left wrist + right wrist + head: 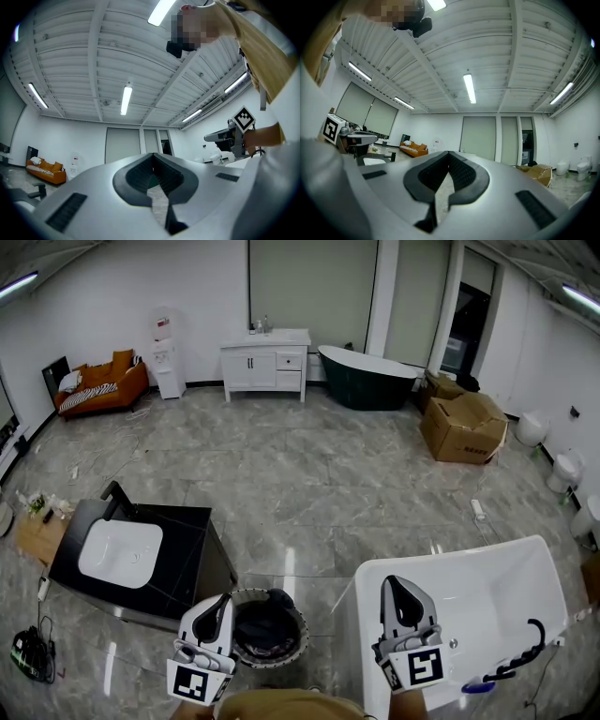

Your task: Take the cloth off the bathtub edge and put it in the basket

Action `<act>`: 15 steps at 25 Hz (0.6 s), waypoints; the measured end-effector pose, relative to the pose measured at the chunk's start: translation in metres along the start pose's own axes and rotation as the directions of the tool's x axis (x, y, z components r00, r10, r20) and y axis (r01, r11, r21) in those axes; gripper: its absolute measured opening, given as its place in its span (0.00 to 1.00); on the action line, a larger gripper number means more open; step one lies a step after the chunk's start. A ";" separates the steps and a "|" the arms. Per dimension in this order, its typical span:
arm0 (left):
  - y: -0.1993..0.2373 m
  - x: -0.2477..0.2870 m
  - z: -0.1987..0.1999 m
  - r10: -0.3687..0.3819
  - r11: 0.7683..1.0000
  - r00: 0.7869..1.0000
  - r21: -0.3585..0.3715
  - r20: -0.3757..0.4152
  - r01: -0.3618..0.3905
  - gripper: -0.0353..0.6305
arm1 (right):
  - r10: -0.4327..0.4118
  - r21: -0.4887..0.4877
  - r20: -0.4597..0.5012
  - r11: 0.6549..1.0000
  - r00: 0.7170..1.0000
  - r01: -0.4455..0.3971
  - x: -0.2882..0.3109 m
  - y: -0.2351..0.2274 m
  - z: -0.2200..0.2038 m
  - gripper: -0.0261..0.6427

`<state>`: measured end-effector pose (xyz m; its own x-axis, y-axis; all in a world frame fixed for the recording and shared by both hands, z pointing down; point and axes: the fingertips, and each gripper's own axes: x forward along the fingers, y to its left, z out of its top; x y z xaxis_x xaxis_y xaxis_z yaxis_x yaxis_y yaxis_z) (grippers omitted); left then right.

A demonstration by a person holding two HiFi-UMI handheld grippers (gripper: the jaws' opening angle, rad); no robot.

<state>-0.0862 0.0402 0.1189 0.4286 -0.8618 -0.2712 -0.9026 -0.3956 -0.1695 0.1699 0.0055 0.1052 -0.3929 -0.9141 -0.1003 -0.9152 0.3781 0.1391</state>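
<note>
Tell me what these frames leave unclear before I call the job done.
- Basket contents, head view: a dark heap, too dark and small to name as the cloth.
- Bathtub near edge, head view: covered by the right claw and cut off by the bottom edge.
- Both gripper views: aimed high across the room over shut, empty jaws. Neither shows the basket.

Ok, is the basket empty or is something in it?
Not empty. In the head view a dark crumpled cloth lies inside the round basket beside the white bathtub.
</note>
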 end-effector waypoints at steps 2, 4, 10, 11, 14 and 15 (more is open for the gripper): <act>0.002 0.002 -0.001 -0.002 1.000 1.000 0.001 -0.001 0.002 0.06 | 0.001 0.002 0.005 1.000 1.000 -0.001 0.003 0.001 0.001 0.05; 0.003 0.003 -0.002 -0.005 1.000 1.000 0.001 -0.002 0.005 0.06 | 0.001 0.003 0.004 1.000 1.000 -0.001 0.005 0.002 0.000 0.05; 0.007 0.002 -0.004 -0.002 1.000 1.000 0.002 -0.004 0.002 0.06 | 0.004 0.004 0.006 1.000 1.000 -0.004 0.009 0.004 0.000 0.05; 0.008 0.001 -0.004 -0.001 1.000 1.000 0.001 -0.005 0.001 0.06 | 0.007 0.005 0.008 1.000 1.000 -0.007 0.009 0.006 0.001 0.05; 0.008 0.001 -0.004 0.001 1.000 1.000 0.001 -0.006 -0.001 0.06 | 0.013 0.003 0.010 1.000 1.000 -0.013 0.010 0.007 0.002 0.05; 0.007 0.002 -0.003 0.001 1.000 1.000 0.000 -0.006 -0.001 0.06 | 0.013 -0.001 0.008 1.000 1.000 -0.013 0.011 0.006 0.003 0.05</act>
<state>-0.0923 0.0349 0.1204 0.4275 -0.8642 -0.2654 -0.9030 -0.3946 -0.1698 0.1597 -0.0014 0.1024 -0.4057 -0.9078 -0.1062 -0.9099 0.3902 0.1410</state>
